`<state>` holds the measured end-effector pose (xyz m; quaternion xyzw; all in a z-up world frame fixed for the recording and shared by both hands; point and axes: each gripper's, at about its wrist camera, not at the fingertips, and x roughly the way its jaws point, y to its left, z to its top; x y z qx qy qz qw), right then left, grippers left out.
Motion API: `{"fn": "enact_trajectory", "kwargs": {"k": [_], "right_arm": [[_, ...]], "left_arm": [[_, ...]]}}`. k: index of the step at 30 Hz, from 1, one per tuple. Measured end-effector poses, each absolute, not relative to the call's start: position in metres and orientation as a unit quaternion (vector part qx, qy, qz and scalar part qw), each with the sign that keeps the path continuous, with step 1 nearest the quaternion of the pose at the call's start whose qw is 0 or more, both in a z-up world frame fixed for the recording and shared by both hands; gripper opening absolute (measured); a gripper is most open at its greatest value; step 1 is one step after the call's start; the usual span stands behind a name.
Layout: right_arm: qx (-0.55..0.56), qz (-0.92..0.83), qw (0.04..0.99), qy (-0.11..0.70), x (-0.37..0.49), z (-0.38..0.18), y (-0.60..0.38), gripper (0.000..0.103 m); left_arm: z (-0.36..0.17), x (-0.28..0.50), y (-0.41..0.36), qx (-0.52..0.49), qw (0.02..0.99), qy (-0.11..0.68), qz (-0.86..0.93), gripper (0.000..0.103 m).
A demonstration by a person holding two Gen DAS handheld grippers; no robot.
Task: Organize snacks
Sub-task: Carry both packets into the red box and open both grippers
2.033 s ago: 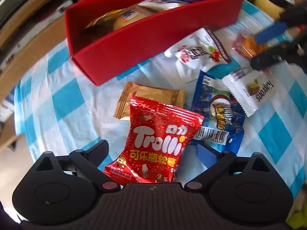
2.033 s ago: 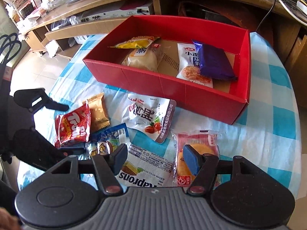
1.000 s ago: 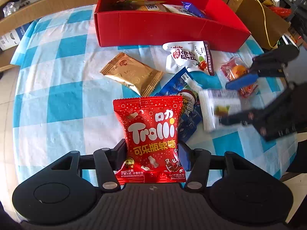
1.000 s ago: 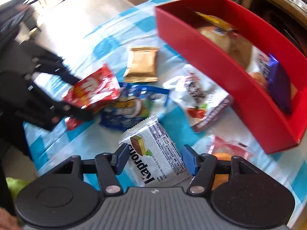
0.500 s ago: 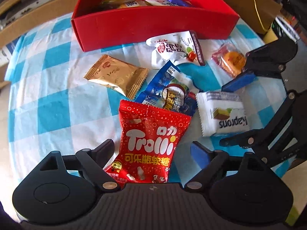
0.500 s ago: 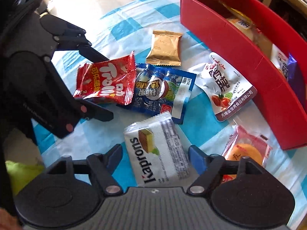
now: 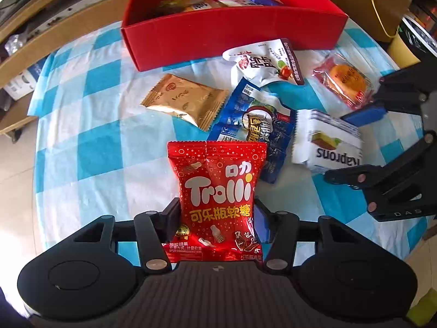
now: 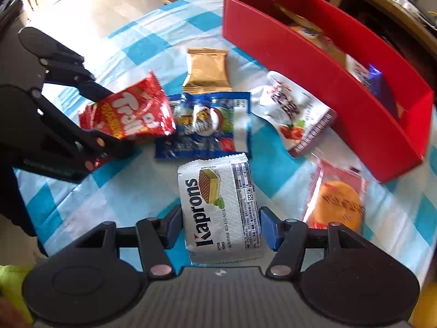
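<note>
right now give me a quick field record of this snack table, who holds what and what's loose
left hand-held gripper: shut on red Trolli gummy bag
right hand-held gripper: shut on white Kaprons wafer pack
red box: already holds several snacks
loose on checked cloth: gold packet, blue packet, white pouch, orange cake packet

Bright daylight, fisheye warp, slight blur
</note>
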<state>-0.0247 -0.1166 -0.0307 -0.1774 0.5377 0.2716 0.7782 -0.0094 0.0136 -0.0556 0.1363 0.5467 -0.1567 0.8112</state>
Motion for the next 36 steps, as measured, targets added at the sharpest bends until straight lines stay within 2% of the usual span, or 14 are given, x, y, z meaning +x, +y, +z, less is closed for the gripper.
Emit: {"fn": "enact_trajectory", "kwargs": {"k": [9,36], "right_arm": [[-0.121,0.238,0.821,0.504,-0.021,0.002,-0.134,0.074],[-0.035,0.150,0.877,0.454,0.038,0.036,-0.172,0.074]], "left_arm": [[-0.039,-0.014,0.004,0.113,0.826,0.527,-0.165,0.058],[0.016,0.046,-0.030,0.060,0.889,0.435,-0.130,0.058]]}}
